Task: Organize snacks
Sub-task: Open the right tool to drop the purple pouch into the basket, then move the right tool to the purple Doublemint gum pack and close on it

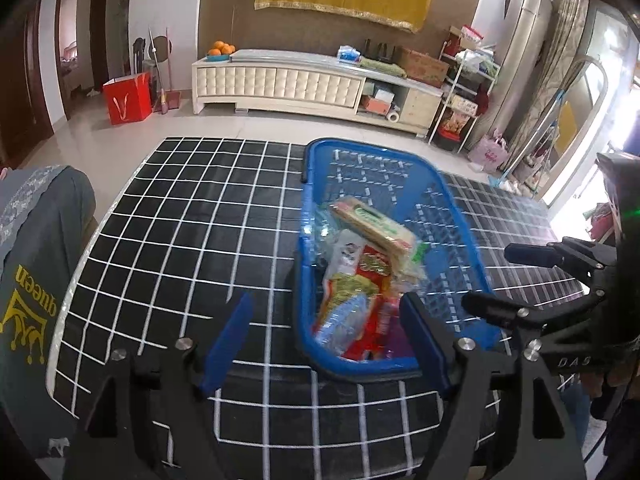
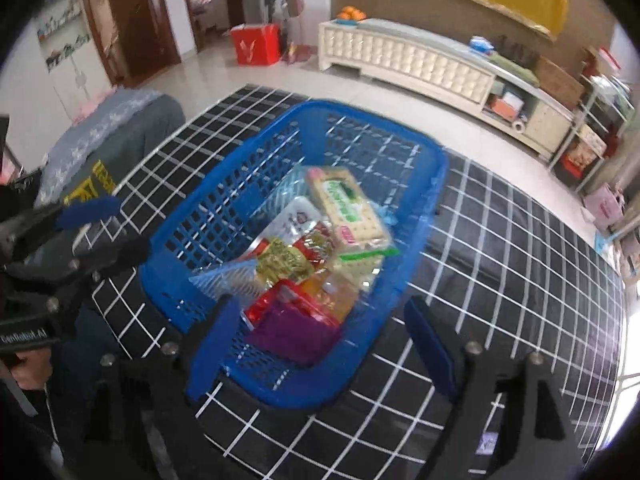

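A blue slotted basket [image 1: 316,160] [image 2: 224,196] stands on the black table with the white grid [image 1: 180,216] [image 2: 500,264]. In it lie a cracker pack with a green label [image 1: 374,226] [image 2: 348,208], red packets [image 1: 374,266] [image 2: 316,240], a gold-green packet [image 2: 282,262], a white packet [image 2: 294,218] and a purple packet [image 2: 298,332]. My left gripper [image 1: 326,340] [image 2: 134,224] hovers open at the basket's near left corner. My right gripper [image 2: 322,344] [image 1: 488,276] is open above the basket's near end, its blue pads [image 2: 212,348] wide apart and gripping nothing.
A grey cloth with a yellow crown print [image 1: 36,280] [image 2: 100,152] lies at the table's left edge. Beyond the table are a tiled floor, a white low cabinet [image 1: 280,84] with oranges [image 1: 221,48], a red bag [image 1: 127,98] and crowded shelves [image 1: 464,96] on the right.
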Demonstrator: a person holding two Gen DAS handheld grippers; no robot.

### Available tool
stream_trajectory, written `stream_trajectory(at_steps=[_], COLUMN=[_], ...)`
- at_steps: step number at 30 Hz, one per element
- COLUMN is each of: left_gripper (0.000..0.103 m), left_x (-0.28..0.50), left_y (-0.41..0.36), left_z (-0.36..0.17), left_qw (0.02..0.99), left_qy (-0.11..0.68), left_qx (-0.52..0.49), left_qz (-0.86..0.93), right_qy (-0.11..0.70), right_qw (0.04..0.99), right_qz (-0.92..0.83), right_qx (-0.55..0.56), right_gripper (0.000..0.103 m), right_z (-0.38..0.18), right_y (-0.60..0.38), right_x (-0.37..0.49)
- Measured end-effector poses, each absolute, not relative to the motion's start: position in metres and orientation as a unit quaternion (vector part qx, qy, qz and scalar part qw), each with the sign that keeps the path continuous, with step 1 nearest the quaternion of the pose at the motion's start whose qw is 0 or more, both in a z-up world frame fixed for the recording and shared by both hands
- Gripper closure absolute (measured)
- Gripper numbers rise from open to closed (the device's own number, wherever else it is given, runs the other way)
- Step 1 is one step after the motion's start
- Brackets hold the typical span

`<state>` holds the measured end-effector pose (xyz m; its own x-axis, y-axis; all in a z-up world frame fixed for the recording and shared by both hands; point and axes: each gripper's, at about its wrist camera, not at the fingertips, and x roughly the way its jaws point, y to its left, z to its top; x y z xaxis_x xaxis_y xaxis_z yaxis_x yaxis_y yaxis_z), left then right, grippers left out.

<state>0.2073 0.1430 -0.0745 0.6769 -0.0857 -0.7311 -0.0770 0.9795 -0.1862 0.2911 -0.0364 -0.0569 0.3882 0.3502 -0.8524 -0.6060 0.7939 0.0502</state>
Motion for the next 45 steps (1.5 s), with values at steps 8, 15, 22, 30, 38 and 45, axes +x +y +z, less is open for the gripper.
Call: stream_trajectory(at_steps=[8,15,22,30,38,45], left_gripper=[0.023,0.023,0.023,0.023,0.023,0.023], left_x=[0.188,0.178,0.181,0.191,0.206,0.221], left_y=[0.093,0.036,-0.015,-0.051,-0.078,-0.098], left_z=[-0.058,-0.052,-0.070,-0.118,-0.164,-0.185], left_qw=[0.918,0.918,0.909,0.892,0.866,0.856], left_qy=[0.387,0.385,0.404,0.439,0.489,0.508], left_qx=[-0.080,-0.059,-0.039,-0.067,-0.064,-0.044], left_qz=[-0.033,-0.072,-0.089,-0.082,-0.085,-0.084], right_qy=[0.449,0.437,0.461,0.499,0.535,0.551], right_qw=[0.842,0.858,0.861,0.847,0.830,0.820], right_qz=[0.280,0.252,0.206,0.171,0.146,0.148], right_qx=[-0.101,-0.096,-0.060,-0.057,-0.064,-0.050], right_gripper=[0.015,0.015,0.013,0.011,0.010,0.010], right_z=[-0.030,-0.029,-0.057,-0.104,-0.156,-0.182], right_y=[-0.090,-0.146,-0.200,-0.238,-0.256,-0.261], right_x=[0.264,0.248,0.247,0.247,0.257,0.278])
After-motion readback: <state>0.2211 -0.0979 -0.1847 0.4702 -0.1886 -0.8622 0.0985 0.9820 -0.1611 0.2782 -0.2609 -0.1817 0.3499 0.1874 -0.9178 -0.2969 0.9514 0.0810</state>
